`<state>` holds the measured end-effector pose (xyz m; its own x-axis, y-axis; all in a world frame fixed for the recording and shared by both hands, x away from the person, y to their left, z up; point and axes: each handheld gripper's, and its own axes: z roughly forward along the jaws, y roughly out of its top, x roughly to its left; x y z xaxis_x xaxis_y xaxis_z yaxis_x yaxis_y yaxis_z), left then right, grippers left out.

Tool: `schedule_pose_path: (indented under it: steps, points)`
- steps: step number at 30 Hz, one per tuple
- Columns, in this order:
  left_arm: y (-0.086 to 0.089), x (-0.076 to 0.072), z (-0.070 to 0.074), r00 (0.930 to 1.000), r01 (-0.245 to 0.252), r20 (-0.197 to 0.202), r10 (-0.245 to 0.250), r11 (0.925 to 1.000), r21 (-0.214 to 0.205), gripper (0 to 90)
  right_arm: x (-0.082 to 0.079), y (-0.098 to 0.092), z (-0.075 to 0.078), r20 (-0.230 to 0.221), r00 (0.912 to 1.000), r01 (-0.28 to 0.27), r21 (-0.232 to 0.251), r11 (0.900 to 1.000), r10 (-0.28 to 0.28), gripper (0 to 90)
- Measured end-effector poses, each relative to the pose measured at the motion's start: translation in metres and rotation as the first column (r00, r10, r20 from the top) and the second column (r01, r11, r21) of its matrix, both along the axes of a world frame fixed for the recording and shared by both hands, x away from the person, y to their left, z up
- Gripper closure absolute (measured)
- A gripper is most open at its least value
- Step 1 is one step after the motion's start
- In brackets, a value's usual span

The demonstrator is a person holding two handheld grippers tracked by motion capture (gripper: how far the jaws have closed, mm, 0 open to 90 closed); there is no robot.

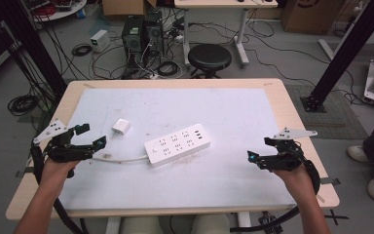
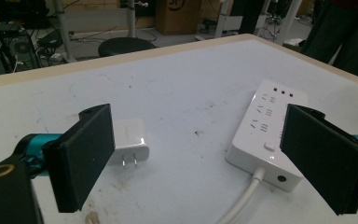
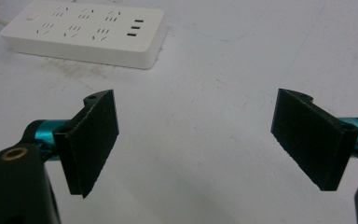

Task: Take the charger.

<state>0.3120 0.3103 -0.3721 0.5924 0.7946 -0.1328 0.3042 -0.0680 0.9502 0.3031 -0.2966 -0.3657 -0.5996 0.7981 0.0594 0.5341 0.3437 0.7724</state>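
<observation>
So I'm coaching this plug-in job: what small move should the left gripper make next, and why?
Probably ease the left gripper forward over the white charger to straddle it. Its jaws stand open and empty, the charger lies flat with prongs toward the gripper, apart from the power strip, and the right gripper waits open off to the side.

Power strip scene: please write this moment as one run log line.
left gripper: open, empty | right gripper: open, empty | power strip: flat on table, untouched | plug adapter: unplugged, lying beside strip
</observation>
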Motion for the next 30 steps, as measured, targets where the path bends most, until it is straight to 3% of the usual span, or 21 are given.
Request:
schedule_pose_path:
  steps: [6, 14, 24, 30]
  points:
    - [0.001, 0.004, 0.003, 1.0000, -0.004, -0.003, 0.004, 1.0000, 0.003, 10.0, -0.001, 0.002, 0.002, 0.001, 0.9999, -0.012, -0.003, 0.9999, 0.012, 15.2]
    - [0.002, 0.020, 0.009, 0.9992, -0.016, -0.037, 0.016, 0.9997, 0.018, 10.0, 0.002, 0.005, 0.005, -0.002, 0.9999, -0.015, -0.004, 0.9999, 0.015, 15.2]
    - [-0.002, 0.051, 0.025, 0.9990, 0.009, -0.045, -0.007, 0.9989, 0.046, 10.0, 0.007, 0.010, 0.006, -0.017, 0.9997, -0.018, -0.014, 0.9997, 0.018, 15.2]
    - [-0.007, 0.072, 0.019, 0.9972, -0.008, -0.073, 0.014, 0.9969, 0.078, 10.0, 0.010, 0.011, 0.009, -0.028, 0.9995, -0.014, -0.022, 0.9997, 0.013, 15.2]
